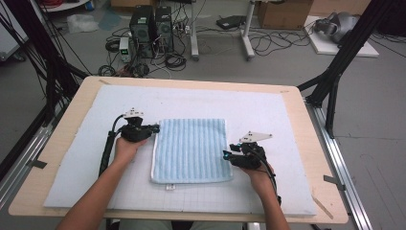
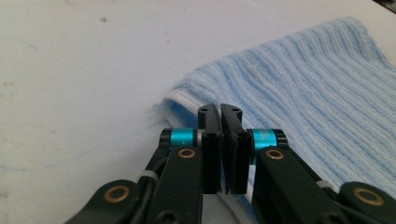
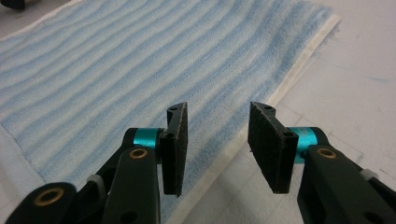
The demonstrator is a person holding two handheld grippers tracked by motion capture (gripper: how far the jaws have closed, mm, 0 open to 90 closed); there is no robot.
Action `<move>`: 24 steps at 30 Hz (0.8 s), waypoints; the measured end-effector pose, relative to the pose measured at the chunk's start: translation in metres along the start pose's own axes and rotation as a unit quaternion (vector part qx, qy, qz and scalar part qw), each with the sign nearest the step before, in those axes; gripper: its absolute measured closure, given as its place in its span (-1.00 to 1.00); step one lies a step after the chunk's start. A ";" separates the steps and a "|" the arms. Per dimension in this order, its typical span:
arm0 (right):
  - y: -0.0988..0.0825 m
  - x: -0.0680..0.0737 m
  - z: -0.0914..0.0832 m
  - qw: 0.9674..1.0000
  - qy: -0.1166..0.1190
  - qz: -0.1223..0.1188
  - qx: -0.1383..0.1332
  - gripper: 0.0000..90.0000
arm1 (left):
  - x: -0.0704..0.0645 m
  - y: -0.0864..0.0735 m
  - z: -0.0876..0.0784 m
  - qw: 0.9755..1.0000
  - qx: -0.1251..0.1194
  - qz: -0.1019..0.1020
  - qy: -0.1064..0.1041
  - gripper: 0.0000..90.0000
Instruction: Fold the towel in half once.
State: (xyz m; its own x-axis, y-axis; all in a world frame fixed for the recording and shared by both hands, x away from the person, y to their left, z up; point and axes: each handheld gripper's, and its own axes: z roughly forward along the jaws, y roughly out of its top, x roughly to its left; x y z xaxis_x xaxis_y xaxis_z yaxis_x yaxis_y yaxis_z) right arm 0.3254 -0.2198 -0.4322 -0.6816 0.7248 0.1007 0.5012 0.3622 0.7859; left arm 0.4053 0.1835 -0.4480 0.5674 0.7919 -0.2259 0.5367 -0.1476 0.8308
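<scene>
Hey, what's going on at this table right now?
A person is working on a blue striped towel lying flat on a white mat, holding a gripper in each hand. The left gripper sits at the towel's far left corner with its jaws closed; whether they have actually pinched the cloth is hard to tell. The right gripper hovers at the towel's near right edge with its jaws apart, holding nothing yet. It looks like the start of a fold.

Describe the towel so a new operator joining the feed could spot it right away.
Look at the white mat covering the wooden table. In its middle, between the left gripper and the right gripper, lies the towel, spread flat. It is the one cloth there: pale blue ribbed stripes, a white hem, and a small tag on its near edge.
</scene>
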 end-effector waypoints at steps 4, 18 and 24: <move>0.000 0.001 -0.001 1.000 0.000 0.000 -0.001 0.27 | 0.004 -0.001 0.001 1.000 -0.005 -0.010 0.011 0.95; 0.022 -0.009 0.015 0.999 -0.049 -0.003 -0.021 0.53 | 0.008 0.003 0.002 0.999 -0.014 0.021 0.035 0.78; 0.052 -0.027 0.055 0.998 -0.062 -0.009 -0.002 0.52 | 0.008 0.011 0.015 0.998 0.002 0.033 0.060 0.91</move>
State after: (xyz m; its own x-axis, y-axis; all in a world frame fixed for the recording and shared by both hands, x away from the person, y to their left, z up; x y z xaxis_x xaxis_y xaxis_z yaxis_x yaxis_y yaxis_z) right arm 0.3990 -0.1879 -0.4278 -0.6187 0.7856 0.0095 0.4866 0.3737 0.7896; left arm 0.4246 0.1795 -0.4484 0.5235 0.8451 -0.1084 0.5036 -0.2043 0.8395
